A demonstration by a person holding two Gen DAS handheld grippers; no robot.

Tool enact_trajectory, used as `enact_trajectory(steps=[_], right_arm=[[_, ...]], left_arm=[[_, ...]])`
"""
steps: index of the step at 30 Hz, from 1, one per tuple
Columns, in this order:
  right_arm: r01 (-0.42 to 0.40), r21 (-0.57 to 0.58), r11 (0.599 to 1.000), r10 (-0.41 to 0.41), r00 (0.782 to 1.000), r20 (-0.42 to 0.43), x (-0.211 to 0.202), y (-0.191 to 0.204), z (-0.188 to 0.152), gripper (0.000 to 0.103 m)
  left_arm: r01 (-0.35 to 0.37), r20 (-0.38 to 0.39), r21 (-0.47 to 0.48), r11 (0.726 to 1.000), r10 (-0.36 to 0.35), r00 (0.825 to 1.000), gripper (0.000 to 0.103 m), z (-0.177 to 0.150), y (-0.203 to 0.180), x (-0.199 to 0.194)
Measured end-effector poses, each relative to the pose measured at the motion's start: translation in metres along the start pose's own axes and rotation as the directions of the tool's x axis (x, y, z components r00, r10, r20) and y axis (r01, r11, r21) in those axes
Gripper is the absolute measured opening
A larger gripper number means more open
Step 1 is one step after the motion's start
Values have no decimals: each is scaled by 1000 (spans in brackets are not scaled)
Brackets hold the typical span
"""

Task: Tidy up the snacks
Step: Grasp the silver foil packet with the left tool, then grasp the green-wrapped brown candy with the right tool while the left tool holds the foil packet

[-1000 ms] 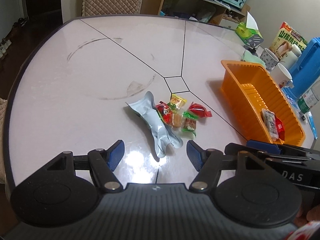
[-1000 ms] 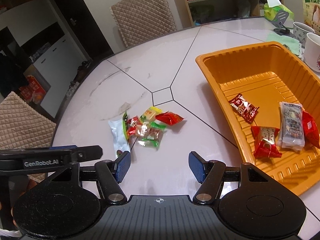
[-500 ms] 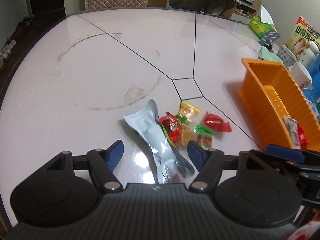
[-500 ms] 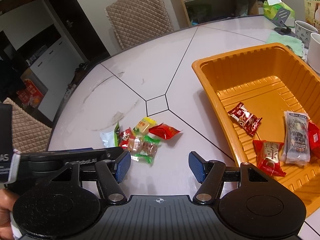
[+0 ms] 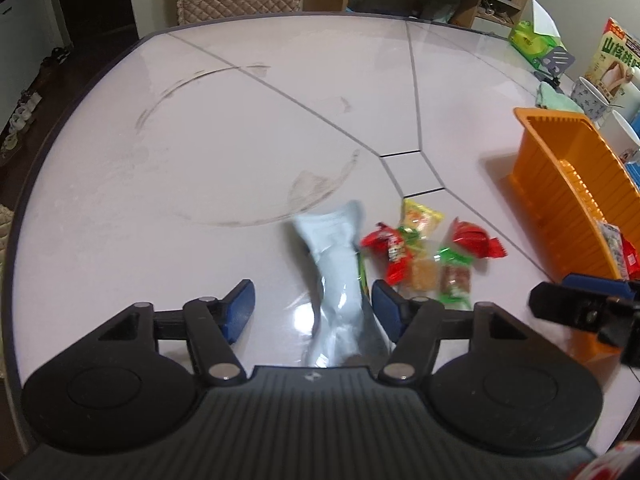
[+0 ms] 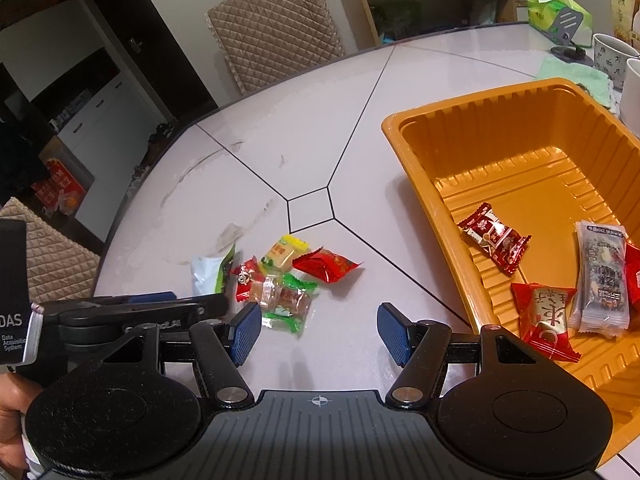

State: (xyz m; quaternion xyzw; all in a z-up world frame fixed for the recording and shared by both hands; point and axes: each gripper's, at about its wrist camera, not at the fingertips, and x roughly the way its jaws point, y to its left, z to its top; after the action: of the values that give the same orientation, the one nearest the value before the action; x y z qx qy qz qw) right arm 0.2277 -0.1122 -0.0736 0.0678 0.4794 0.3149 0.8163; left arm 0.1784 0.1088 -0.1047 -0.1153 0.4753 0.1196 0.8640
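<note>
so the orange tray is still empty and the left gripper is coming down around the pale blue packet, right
Not quite: the orange tray is not empty. The right wrist view shows several wrapped snacks already in it, among them a dark red candy and a clear-wrapped bar. The rest holds: the left gripper has its jaws closing with the pale blue packet between them, not yet pressed.

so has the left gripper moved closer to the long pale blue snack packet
Yes. The left gripper has come down over the pale blue packet, jaws closing around it, nearer the table's square tile.
</note>
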Motion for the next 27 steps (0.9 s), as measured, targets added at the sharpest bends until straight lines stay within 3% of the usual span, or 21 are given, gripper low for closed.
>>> enact_trajectory(steps=[4,14,19,21,27], right_arm=[[0,-5,1000,0,1000,-5,2,0,-1,64],[2,-7,1000,-2,1000,-9,4,1,-1,64],[0,-11,1000,0,1000,-10,4,1,-2,64],[-5,-13,1000,5,1000,-12,5,2,-2,64],[-11,-42,999,10,1000,-18,13,8,-1,64]], left_arm=[[-2,-1,-2,1000,2,1000,59,-1,10,-3],[-3,16,127,992,1,1000,54,8,-7,5],[2,-2,143,990,-2,1000,38,10,-10,13],[23,-7,133,991,-22,1000,28,10,-8,14],[-2,1,107,994,2,1000,27,6,1,9]])
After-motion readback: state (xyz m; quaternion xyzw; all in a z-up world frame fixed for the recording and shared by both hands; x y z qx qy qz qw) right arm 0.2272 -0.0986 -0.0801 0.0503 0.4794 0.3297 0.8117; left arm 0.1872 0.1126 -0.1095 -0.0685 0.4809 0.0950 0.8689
